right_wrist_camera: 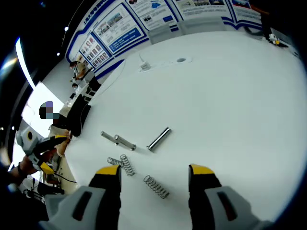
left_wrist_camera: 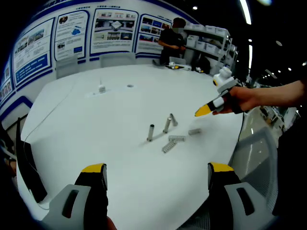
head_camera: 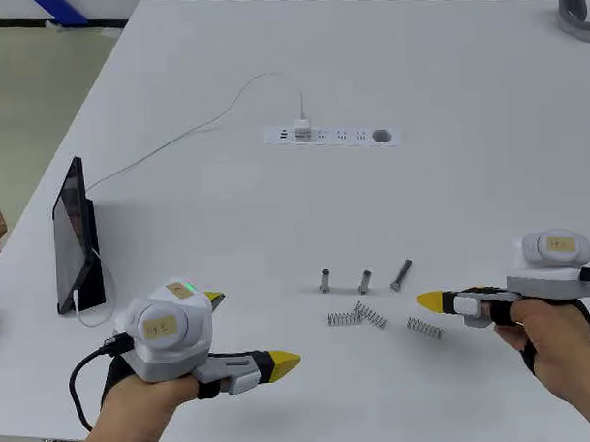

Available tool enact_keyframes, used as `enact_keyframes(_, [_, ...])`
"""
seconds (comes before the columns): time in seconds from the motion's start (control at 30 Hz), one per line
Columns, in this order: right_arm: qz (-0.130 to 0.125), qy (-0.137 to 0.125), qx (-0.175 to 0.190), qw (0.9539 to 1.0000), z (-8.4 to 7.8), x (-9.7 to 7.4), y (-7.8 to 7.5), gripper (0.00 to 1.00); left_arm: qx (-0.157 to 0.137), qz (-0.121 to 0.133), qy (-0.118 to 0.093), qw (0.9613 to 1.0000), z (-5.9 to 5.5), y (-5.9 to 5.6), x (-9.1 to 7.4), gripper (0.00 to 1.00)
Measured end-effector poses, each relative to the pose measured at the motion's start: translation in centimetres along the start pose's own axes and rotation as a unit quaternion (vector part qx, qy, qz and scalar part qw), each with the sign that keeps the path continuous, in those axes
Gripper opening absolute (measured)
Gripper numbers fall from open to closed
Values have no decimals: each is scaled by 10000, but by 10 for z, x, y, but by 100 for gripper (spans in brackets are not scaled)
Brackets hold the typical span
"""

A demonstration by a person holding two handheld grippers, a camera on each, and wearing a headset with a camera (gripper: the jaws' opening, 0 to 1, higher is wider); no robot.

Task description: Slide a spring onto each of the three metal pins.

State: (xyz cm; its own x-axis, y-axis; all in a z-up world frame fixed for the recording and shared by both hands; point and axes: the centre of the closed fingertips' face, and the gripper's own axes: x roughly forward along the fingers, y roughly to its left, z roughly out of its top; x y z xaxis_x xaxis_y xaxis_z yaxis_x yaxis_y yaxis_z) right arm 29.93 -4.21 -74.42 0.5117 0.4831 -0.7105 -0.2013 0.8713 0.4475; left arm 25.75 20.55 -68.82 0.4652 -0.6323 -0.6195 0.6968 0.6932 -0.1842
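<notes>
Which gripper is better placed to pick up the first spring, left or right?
Right. The right gripper is open and its tips are close to the lone spring; the left gripper is much farther away.

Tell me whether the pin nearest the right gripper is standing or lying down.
Lying down: this pin rests lengthwise on the table, unlike the other two pins, which stand on end.

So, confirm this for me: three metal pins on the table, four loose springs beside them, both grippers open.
One detail is off: there are three springs, not four. The head view shows two close together and one apart nearer the right gripper. The three metal pins and the open left gripper and right gripper are as stated.
</notes>
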Motion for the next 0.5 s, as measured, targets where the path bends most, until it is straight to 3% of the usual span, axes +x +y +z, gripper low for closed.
enact_keyframes(0.5, [-76, 152, 202, 9997, 20, 33, -12, 54, -65, 25, 47, 10000, -4, 3, 1, 87])
